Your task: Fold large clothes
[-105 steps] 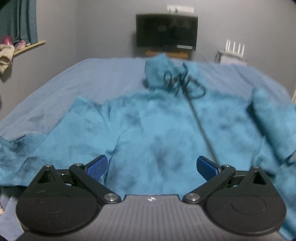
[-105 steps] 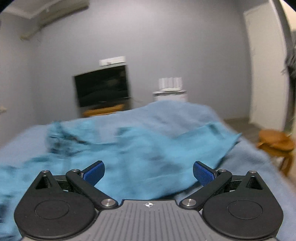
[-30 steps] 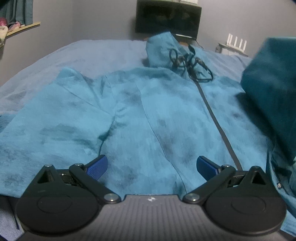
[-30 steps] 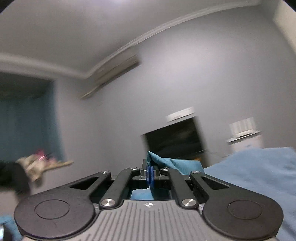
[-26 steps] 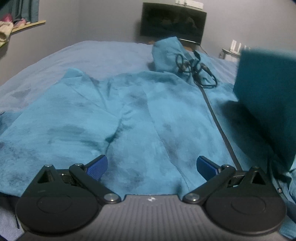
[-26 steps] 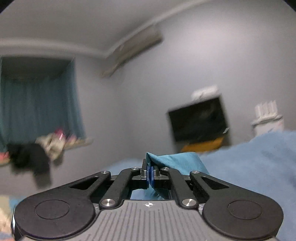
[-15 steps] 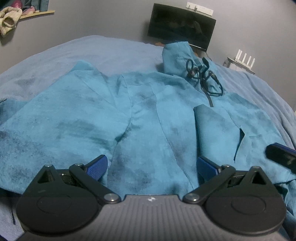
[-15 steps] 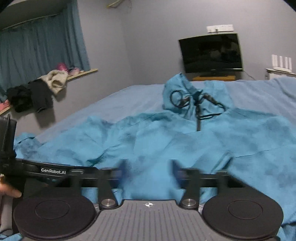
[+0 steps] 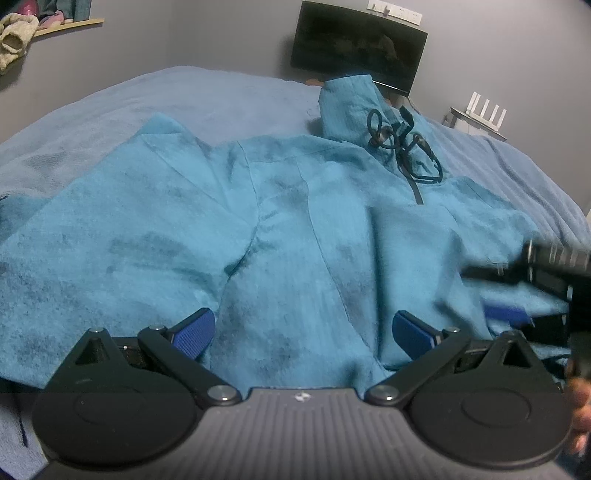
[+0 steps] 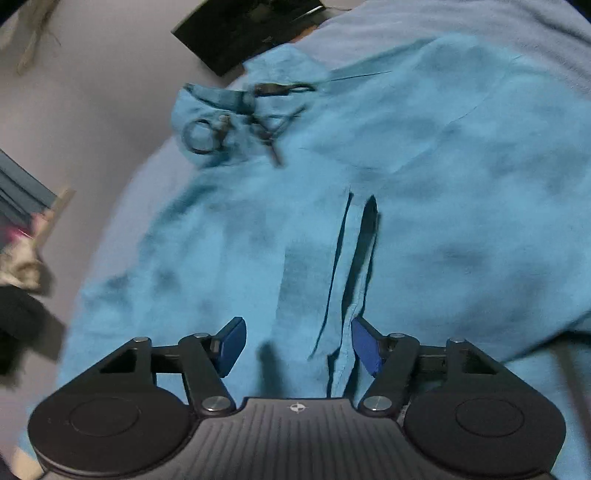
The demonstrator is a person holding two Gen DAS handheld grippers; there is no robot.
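Observation:
A large teal hooded jacket (image 9: 288, 229) lies spread face up on the bed, hood and black drawstrings (image 9: 402, 144) at the far end. Its right sleeve lies folded over the front. My left gripper (image 9: 301, 332) is open and empty, low over the jacket's hem. My right gripper (image 10: 297, 345) is open and empty just above the folded sleeve and the dark zipper line (image 10: 364, 236); the jacket fills that view (image 10: 461, 184). The right gripper also shows blurred at the right edge of the left wrist view (image 9: 546, 280).
The bed has a grey-blue cover (image 9: 221, 88). A dark TV (image 9: 358, 48) stands on the far wall, with a white router (image 9: 484, 114) on a stand to its right. A shelf with clothes (image 9: 22, 29) runs along the left wall.
My right gripper carried the sleeve across the jacket's front, opened and let it go. It now tilts down over the folded sleeve. The left gripper stayed open and shifted little.

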